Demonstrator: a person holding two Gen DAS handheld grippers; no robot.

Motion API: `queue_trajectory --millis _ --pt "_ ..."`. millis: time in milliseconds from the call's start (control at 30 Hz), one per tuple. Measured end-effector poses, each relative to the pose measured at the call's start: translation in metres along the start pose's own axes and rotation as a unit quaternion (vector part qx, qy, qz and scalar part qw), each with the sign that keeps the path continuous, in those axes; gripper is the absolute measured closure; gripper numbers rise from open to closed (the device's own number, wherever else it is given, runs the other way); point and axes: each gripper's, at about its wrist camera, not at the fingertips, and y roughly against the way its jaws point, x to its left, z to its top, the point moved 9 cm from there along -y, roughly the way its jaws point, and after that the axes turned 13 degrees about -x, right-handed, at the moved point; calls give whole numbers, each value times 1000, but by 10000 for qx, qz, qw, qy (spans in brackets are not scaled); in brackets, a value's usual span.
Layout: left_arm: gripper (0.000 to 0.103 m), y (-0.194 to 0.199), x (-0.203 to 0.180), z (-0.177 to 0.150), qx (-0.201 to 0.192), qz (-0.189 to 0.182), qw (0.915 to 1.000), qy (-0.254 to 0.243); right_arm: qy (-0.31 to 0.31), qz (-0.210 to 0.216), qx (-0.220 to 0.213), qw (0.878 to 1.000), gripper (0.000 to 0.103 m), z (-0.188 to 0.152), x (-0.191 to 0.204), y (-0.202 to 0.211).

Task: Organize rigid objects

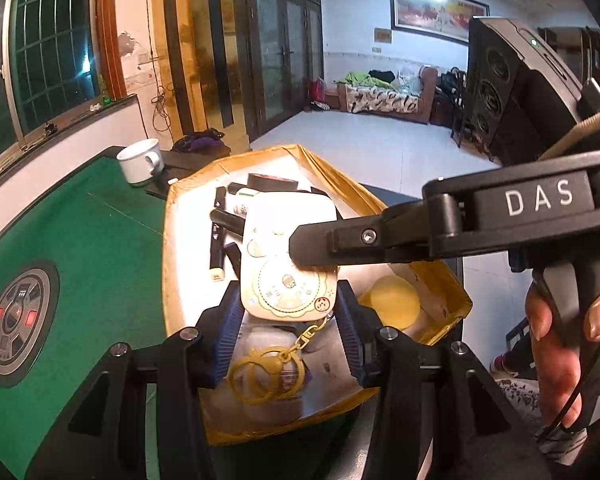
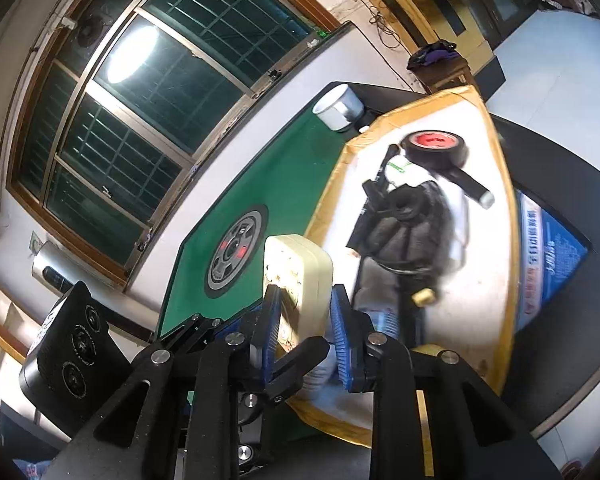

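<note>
A cream handheld device [image 1: 288, 256] with a yellow key ring [image 1: 266, 376] hangs over the open cardboard box [image 1: 180, 280]. My left gripper [image 1: 288, 316] is shut on its lower end with blue pads. My right gripper [image 2: 305, 320] reaches in from the right in the left wrist view and its fingers [image 1: 316, 240] lie over the device's upper part; in the right wrist view the device [image 2: 300, 276] stands edge-on between its blue pads. In the box lie black markers [image 1: 218, 232], a black tape roll [image 2: 436, 148], a white bottle [image 2: 400, 172] and a yellow ball [image 1: 394, 300].
The box rests on a green mahjong table [image 1: 80, 240] with a round control hub [image 1: 18, 320]. A white mug [image 1: 140, 160] stands beyond the box. A window [image 2: 120, 112] is behind the table. A sofa [image 1: 384, 96] is across the tiled floor.
</note>
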Motion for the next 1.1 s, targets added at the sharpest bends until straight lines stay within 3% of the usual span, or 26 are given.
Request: queue_trajectory --millis 667,1100 --pt "58 -16 -7 -10 212 135 9996 -96 -226 -41 120 9997 81 4 -26 -6" --pt "58 -8 -11 -16 325 -66 9994 50 -11 -541 92 9985 84 25 -38 -9"
